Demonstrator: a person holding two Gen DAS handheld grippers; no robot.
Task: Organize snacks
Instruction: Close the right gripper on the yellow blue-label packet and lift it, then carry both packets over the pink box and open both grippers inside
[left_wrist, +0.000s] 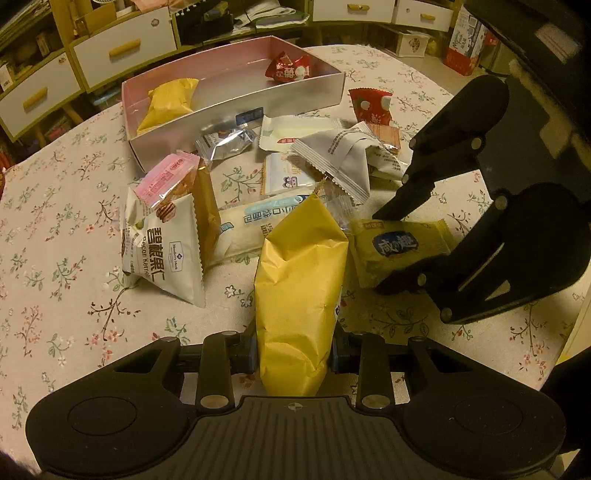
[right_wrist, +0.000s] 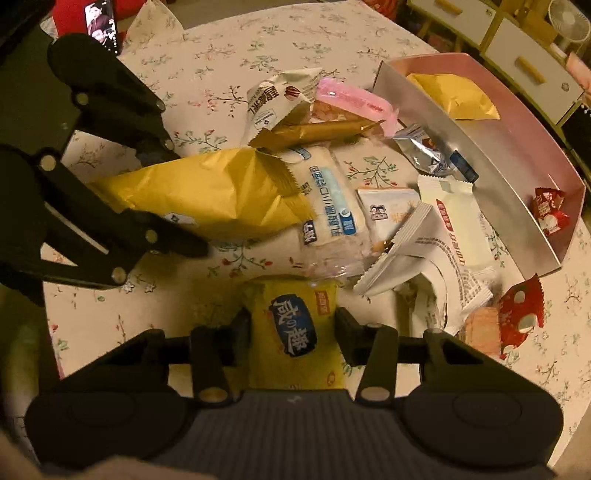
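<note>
My left gripper (left_wrist: 293, 354) is shut on a gold foil packet (left_wrist: 299, 295), which stands upright between its pads above the floral tablecloth. From the right wrist view the same gold packet (right_wrist: 203, 195) lies in the left gripper (right_wrist: 192, 203). A yellow biscuit packet with a blue logo (right_wrist: 293, 332) sits between the pads of my right gripper (right_wrist: 293, 332), which press on both of its sides. In the left wrist view that yellow packet (left_wrist: 399, 251) lies on the cloth inside the right gripper (left_wrist: 380, 254). The pink-lined box (left_wrist: 236, 99) holds a gold packet (left_wrist: 166, 103) and a red one (left_wrist: 288, 68).
Loose snacks lie between the grippers and the box: a white pecan packet (left_wrist: 162, 243), a pink packet (left_wrist: 166, 181), a long white bread pack (left_wrist: 251, 225), a silver packet (left_wrist: 225, 142), white packets (left_wrist: 332, 155), a red packet (left_wrist: 371, 105). Drawer cabinets (left_wrist: 122, 48) stand beyond the table.
</note>
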